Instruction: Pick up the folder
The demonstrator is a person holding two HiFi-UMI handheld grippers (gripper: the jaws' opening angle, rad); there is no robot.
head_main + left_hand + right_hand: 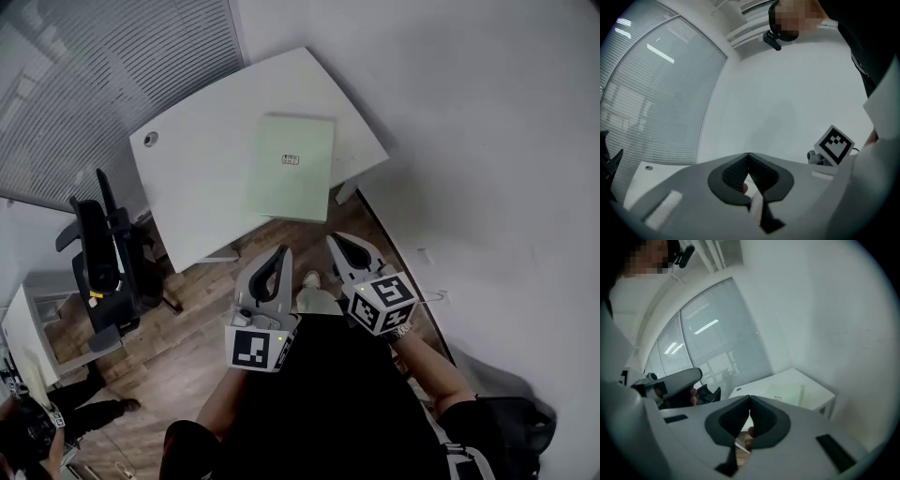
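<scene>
At table (187, 178) near edge, folder (291, 167) overhanging

No text is legible; the label (291, 159) on the folder (292, 183), upper centre, is too small to read.

The left gripper (283, 253) and right gripper (332, 241) are held side by side, forearms extended, jaws closed tip to tip.

Office, white desk (187, 178), office chair (98, 267), blinds (112, 75)
</scene>
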